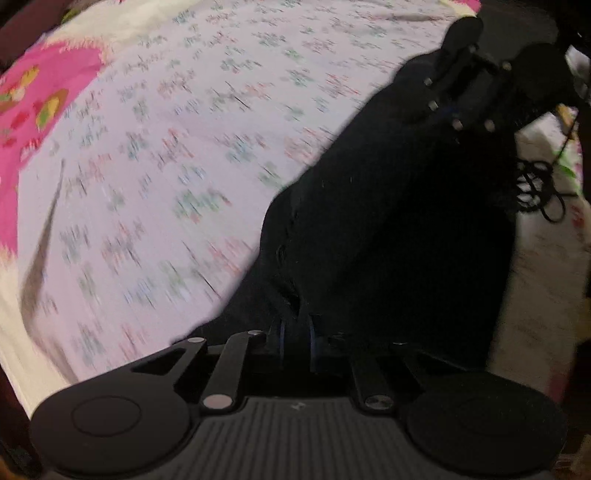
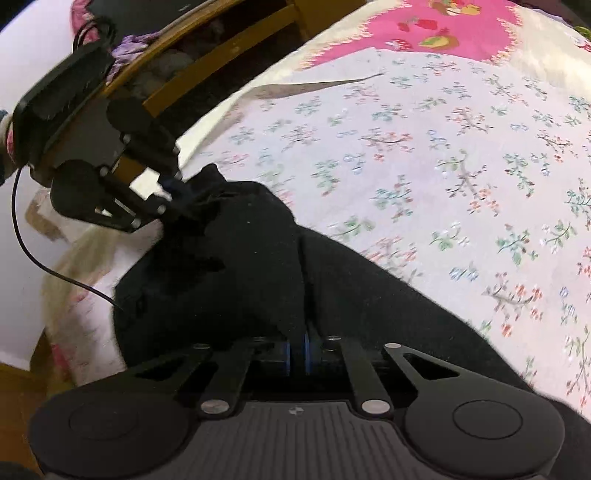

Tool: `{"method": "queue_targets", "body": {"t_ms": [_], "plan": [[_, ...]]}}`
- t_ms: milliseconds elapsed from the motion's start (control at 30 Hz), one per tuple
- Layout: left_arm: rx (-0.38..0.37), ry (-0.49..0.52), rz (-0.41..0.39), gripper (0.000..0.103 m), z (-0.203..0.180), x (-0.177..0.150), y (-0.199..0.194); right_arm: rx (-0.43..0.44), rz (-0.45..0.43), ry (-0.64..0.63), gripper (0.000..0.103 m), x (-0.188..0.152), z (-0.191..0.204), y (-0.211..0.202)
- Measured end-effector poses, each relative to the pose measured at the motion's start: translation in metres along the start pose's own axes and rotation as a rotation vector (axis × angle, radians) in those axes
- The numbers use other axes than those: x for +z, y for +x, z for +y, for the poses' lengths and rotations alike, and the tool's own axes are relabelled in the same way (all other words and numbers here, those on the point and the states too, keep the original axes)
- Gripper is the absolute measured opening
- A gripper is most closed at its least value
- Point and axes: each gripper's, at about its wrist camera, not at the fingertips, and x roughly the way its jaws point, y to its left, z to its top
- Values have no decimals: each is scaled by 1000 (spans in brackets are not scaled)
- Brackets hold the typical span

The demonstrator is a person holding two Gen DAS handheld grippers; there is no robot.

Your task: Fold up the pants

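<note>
The black pants [image 1: 388, 221] lie bunched on a floral bedsheet [image 1: 166, 147], and both ends are lifted. In the left wrist view my left gripper [image 1: 297, 332] is shut on a fold of the pants at the bottom centre. My right gripper [image 1: 448, 125] shows at the upper right, pinching the far end of the cloth. In the right wrist view my right gripper [image 2: 298, 345] is shut on the pants [image 2: 240, 266]. My left gripper [image 2: 177, 195] grips a bunched corner of them at the upper left.
A pink fruit-print cloth [image 2: 443, 29] covers the far part of the bed [image 1: 37, 103]. A wooden frame [image 2: 221, 48] runs along the bed's edge at the upper left. A black cable [image 2: 37, 258] hangs off the left gripper, and coiled cable [image 1: 535, 188] lies beside the pants.
</note>
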Motion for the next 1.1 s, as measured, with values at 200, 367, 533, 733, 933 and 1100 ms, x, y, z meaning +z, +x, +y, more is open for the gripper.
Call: {"method": "queue_targets", "body": {"t_ms": [200, 367, 533, 733, 933, 1100], "plan": [[-58, -75, 24, 19, -46, -41, -10, 32, 71, -64, 0, -25, 37, -6], [-83, -117, 42, 17, -77, -70, 6, 24, 112, -63, 0, -46, 48, 2], [-44, -170, 51, 17, -88, -85, 24, 12, 160, -107, 0, -69, 60, 27], [-20, -296, -42, 17, -90, -91, 10, 12, 193, -108, 0, -87, 69, 46], [-50, -471, -168, 19, -114, -94, 4, 25, 198, -93, 3, -77, 66, 33], [-73, -616, -237, 28, -118, -98, 17, -51, 180, -251, 28, -76, 87, 25]]}}
